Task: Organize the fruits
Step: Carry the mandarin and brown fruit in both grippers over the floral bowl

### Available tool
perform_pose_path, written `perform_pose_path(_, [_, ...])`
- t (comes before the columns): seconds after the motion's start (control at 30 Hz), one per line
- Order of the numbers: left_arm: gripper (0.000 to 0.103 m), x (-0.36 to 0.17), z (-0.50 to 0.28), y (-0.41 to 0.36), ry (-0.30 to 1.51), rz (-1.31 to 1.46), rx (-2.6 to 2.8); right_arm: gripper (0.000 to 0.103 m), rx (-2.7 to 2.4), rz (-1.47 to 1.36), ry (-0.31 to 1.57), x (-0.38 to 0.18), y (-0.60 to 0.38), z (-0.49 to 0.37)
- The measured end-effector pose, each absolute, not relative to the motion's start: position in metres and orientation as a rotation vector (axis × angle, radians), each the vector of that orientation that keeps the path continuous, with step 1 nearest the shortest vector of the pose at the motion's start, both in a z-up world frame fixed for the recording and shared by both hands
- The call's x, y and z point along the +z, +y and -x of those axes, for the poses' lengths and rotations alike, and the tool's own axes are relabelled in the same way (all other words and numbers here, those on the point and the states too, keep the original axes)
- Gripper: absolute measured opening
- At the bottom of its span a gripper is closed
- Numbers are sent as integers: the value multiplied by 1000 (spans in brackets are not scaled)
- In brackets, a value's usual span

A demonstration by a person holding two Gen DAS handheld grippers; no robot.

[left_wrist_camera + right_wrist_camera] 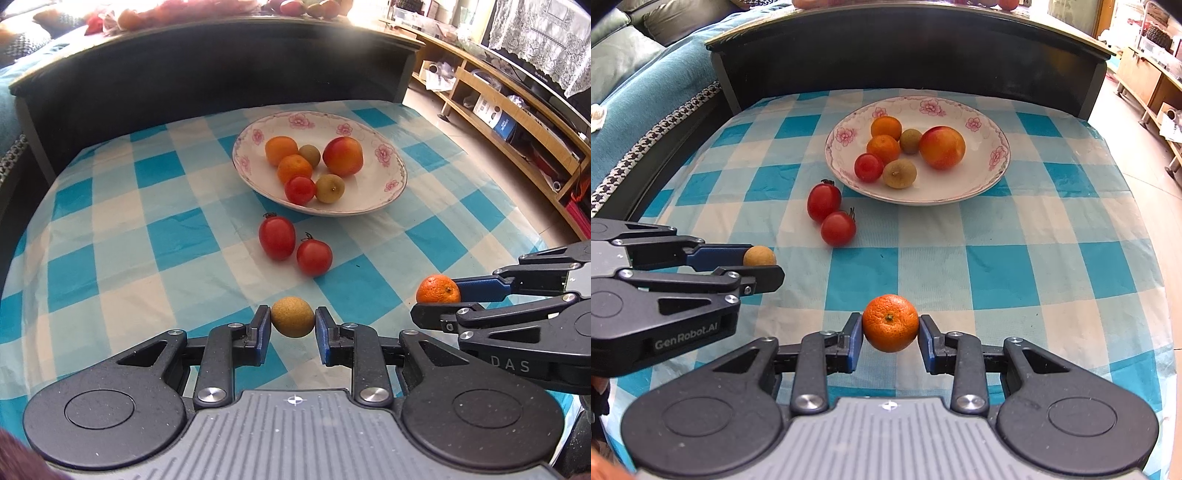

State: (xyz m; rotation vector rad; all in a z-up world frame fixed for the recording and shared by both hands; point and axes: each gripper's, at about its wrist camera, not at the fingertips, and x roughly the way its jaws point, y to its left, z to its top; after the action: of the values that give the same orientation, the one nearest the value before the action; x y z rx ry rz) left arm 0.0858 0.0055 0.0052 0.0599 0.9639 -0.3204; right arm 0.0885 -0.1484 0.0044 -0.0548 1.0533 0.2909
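1. Currently, left wrist view: left gripper (293, 325) has its jaws clamped on a small round tan longan-like fruit (293, 316), held above the blue-and-white checked tablecloth (110, 236). The pads contact only at the fruit's sides, so any twist on the way over could roll it out.
2. Same view: the white floral-rimmed ceramic plate (388, 192) already holds two oranges, two tan fruits, a peach-like one and a tomato. Dropping from height onto that pile risks a bounce over the low rim.
3. Two red cherry tomatoes (293, 247), touching each other, sit on the cloth between gripper and plate. A low path would knock them and send them rolling.
4. Right wrist view: right gripper (890, 330) has its jaws clamped on a small dimpled orange mandarin (890, 322), also off the cloth. The skin is soft, so over-squeezing would bruise it.
5. Same view: the left gripper sits close on the left side. If both head for the plate (997, 181) together, the fingers may clash.
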Motion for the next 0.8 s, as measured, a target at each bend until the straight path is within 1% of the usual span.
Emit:
perform_pose_path(0.4, [33, 14, -101, 4, 939, -28, -328, 36, 276, 30, 1035, 10, -156, -103])
perform_pose_path(0.8, [33, 25, -136, -10, 897, -27, -354, 36, 254, 5, 1001, 24, -167, -137])
